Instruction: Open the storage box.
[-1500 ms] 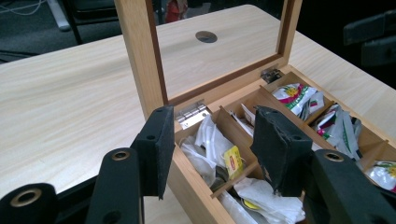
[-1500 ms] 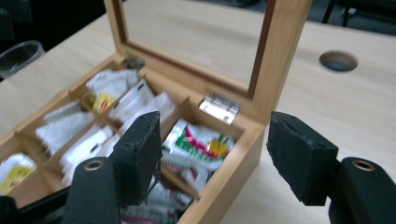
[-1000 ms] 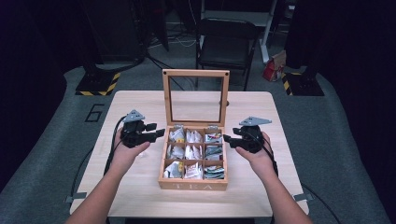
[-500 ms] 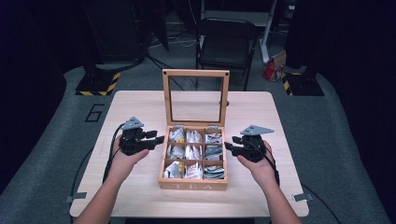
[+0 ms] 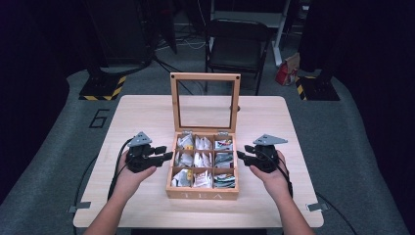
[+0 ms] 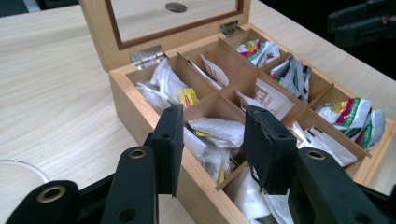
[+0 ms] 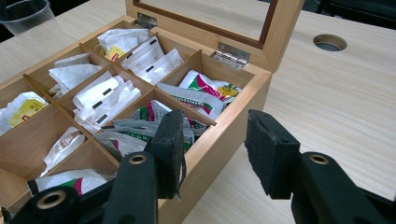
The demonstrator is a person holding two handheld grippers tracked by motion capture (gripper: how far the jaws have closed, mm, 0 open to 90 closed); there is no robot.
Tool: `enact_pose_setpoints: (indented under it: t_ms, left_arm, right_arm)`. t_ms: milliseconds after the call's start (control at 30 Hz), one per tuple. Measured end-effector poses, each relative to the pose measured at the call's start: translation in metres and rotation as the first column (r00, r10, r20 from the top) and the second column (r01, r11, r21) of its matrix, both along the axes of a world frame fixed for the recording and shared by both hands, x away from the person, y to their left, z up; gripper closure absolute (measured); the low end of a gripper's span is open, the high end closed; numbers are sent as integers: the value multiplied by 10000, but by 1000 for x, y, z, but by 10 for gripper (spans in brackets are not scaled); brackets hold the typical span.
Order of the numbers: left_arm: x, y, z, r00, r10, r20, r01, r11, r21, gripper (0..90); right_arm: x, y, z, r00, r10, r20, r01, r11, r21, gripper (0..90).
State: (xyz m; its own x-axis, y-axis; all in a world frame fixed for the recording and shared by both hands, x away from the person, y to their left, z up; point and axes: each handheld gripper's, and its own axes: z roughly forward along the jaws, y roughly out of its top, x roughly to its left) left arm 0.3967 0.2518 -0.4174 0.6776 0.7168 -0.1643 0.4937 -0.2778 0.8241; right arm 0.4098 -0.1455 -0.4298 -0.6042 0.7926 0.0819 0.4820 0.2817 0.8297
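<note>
Fingers of the left gripper parted, nothing pinched between the pads, having just been closing. Poised over the left wall of the tea box, one finger outside that wall, the other above the middle-left compartment with its white tea bags. Fingers of the right gripper likewise apart and holding nothing, also just been closing; straddling the box's right wall, one pad over the green-and-red sachets inside, the other above bare surface outside. Seen from the high view: box near the front middle of the wooden surface, between the two grippers, each gripper just beside its own side wall and pointing inward. Lid upright, glass-paned, hinged at the far edge. Nine compartments in three rows, all holding paper sachets: mostly white on the left and centre, colourful ones down the right column. Clear plastic cup standing on the surface beyond the box's far left corner in the right gripper view.
</note>
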Motion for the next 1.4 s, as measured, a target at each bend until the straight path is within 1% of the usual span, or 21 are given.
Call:
enact_pose_setpoints:
  t_ms: [67,133,267,300,367,400,500,567,767,900,1033,1067,1100,1133,1200,1233,1267,1300,1333,1367,1400]
  left_arm:
    - [-4,-4,-3,9998,-140,-149,140,9999,12,586]
    - [-6,-7,-6,9995,-237,-187,238,9997,52,592]
    - [-9,-12,-13,9984,-398,-393,403,9991,129,603]
    - [-9,-12,-14,9986,-384,-368,390,9991,167,607]
    - [-9,-13,-18,9980,-392,-498,400,9991,157,615]
    - [-9,-14,-19,9984,-362,-437,368,9992,129,616]
    - [-11,-16,-22,9974,-501,-517,512,9985,209,619]
    - [-12,-19,-23,9967,-621,-522,639,9974,326,622]
    - [-13,-24,-27,9953,-755,-599,775,9965,311,624]
    - [-14,-28,-31,9955,-716,-628,731,9971,222,624]
    - [-14,-31,-33,9937,-917,-642,942,9949,363,624]
    - [-14,-32,-34,9947,-839,-598,858,9958,306,624]
    - [-14,-32,-34,9934,-883,-729,904,9955,271,624]
    - [-13,-33,-34,9931,-961,-670,985,9946,337,624]
    - [-13,-34,-36,9926,-949,-755,969,9950,231,624]
    - [-13,-34,-36,9919,-1037,-735,1061,9939,293,624]
    - [-13,-36,-37,9926,-960,-741,980,9949,248,624]
    - [-13,-36,-38,9922,-1002,-737,1030,9941,343,625]
    - [-13,-38,-40,9921,-959,-807,981,9949,245,626]
    - [-12,-38,-41,9914,-1081,-743,1112,9930,394,626]
    - [-13,-39,-41,9911,-1051,-819,1078,9937,302,631]
  right_arm:
    - [-1,0,0,10000,25,84,-24,10000,-82,563]
    - [-1,0,-2,9997,17,242,-12,9998,-198,558]
    - [-2,0,-5,9997,59,240,-52,9995,-300,557]
    - [-3,1,-5,9998,11,222,-3,9994,-343,555]
    - [-4,2,-6,9994,86,327,-72,9990,-442,555]
    - [-4,2,-6,9993,91,354,-75,9990,-448,555]
    - [-4,2,-7,9992,132,387,-111,9984,-550,555]
    - [-4,2,-8,9994,95,343,-77,9986,-527,555]
    - [-5,0,-8,9995,-5,331,17,9994,-355,556]
    - [-4,-1,-9,9994,34,354,-22,9994,-351,556]
    - [-4,-1,-10,9995,51,311,-39,9992,-385,556]
    - [-4,-1,-10,9994,57,338,-45,9993,-373,556]
    - [-4,-1,-9,9994,40,345,-28,9994,-359,556]
    - [-5,-1,-9,9995,3,314,7,9995,-323,556]
    - [-5,-1,-9,9996,-37,274,44,9996,-261,556]
    - [-5,-2,-9,9995,-40,323,49,9996,-273,556]
    - [-5,-2,-9,9995,-37,324,46,9996,-273,556]
    - [-5,-2,-9,9995,-25,325,34,9996,-271,556]
    - [-5,-2,-9,9994,-11,337,21,9996,-282,556]
    - [-5,-2,-9,9994,-13,335,22,9996,-277,556]
    - [-5,-2,-9,9994,-9,333,18,9996,-273,556]
